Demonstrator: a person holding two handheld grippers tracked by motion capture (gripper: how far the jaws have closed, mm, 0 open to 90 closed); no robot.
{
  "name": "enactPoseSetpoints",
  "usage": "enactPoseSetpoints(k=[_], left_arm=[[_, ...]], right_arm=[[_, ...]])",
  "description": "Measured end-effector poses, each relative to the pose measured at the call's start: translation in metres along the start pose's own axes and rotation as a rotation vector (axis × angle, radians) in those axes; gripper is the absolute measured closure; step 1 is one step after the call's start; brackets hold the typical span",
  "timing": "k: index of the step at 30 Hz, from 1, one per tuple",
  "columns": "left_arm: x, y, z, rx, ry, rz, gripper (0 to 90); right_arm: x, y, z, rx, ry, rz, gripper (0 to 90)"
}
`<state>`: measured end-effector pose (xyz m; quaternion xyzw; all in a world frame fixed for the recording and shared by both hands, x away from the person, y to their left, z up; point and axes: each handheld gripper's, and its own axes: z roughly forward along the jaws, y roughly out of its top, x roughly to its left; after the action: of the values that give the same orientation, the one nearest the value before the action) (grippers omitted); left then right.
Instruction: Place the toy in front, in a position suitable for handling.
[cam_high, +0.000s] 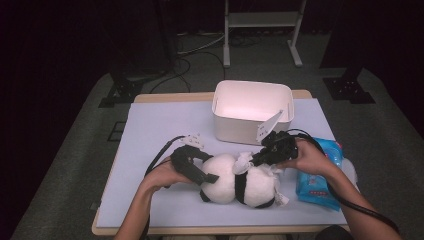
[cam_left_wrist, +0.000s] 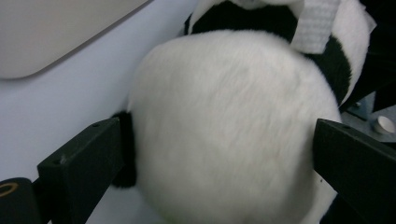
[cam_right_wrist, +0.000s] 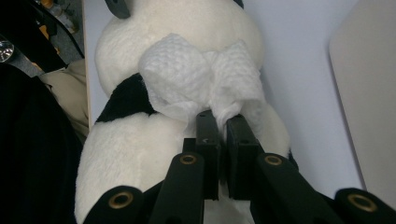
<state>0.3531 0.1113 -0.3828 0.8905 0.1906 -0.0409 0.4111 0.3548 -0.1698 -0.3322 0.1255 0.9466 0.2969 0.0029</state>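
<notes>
Dark floor and black drapes surround the bench (cam_high: 150, 125), whose pale blue top carries a white bin (cam_high: 252, 111) at the far middle, a blue wipes packet (cam_high: 320, 175) at the near right, and a plush panda (cam_high: 240, 182) near the front edge. The panda lies on its side with its long axis running across the bench, left to right, its round white head toward the person's left and its body with the black bands toward the right.

The left hand-held gripper (cam_high: 200, 167) comes at the head from the left, and in the left gripper view its jaws stand spread wide on either side of that head (cam_left_wrist: 233, 135); the left jaw sits against the black ear, while whether the right jaw presses the fur cannot be told, so it reads as open rather than clamped. The right hand-held gripper (cam_high: 262, 155) reaches in from the right and behind, over the panda's middle. In the right gripper view its jaws are pinched together on a twist of white tissue (cam_right_wrist: 205, 81) that lies on the panda's neck and chest.

The tissue therefore lies straight ahead of the right hand-held gripper, which is the nearer of the two to it; the left one is placed only to steady the head. Any wiping stroke would likely run along the body's long axis, away from the braced head.
</notes>
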Motion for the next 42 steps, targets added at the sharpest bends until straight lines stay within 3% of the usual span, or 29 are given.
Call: enactPoseSetpoints(k=[1,4,11,13,14,17,22,25,27,36,39,42], left_arm=[[0.001,0.003,0.003,0.011,-0.010,0.008,2.0],[0.005,0.008,0.012,0.038,-0.051,-0.022,1.2],[0.011,0.009,0.027,0.060,-0.104,-0.027,0.0],[0.011,0.007,0.028,0.055,-0.107,-0.024,8.2],[0.011,0.007,0.028,0.049,-0.109,-0.021,8.2],[0.009,0.005,0.023,0.027,-0.088,-0.003,24.7],[0.004,0.009,0.015,0.036,-0.043,0.028,28.6],[0.002,0.010,0.011,0.037,-0.015,0.043,29.6],[0.001,0.009,0.006,0.035,0.028,0.063,31.9],[0.003,0.009,-0.005,0.017,0.124,0.075,31.9],[0.001,0.007,-0.007,0.018,0.145,0.072,31.8],[-0.002,0.003,-0.006,0.027,0.138,0.061,28.0]], right_arm=[[0.000,0.001,0.000,-0.001,0.000,-0.002,84.8],[0.001,0.001,0.000,0.003,-0.001,-0.003,84.8],[-0.002,0.000,0.002,0.000,0.012,0.004,84.8],[-0.004,0.000,0.004,-0.001,0.013,0.007,84.8],[-0.004,0.000,0.004,-0.001,0.013,0.007,84.8],[-0.006,-0.001,0.004,-0.009,0.014,0.016,84.7],[-0.008,0.002,0.002,-0.014,0.015,0.021,84.6],[-0.009,0.006,0.001,-0.013,0.008,0.010,84.6],[-0.011,0.011,-0.002,-0.018,0.007,0.013,84.6],[-0.020,0.024,-0.009,-0.001,-0.027,0.008,84.5],[-0.021,0.027,-0.007,0.000,-0.021,0.012,84.5],[-0.019,0.026,0.000,0.011,0.001,-0.001,84.5]])
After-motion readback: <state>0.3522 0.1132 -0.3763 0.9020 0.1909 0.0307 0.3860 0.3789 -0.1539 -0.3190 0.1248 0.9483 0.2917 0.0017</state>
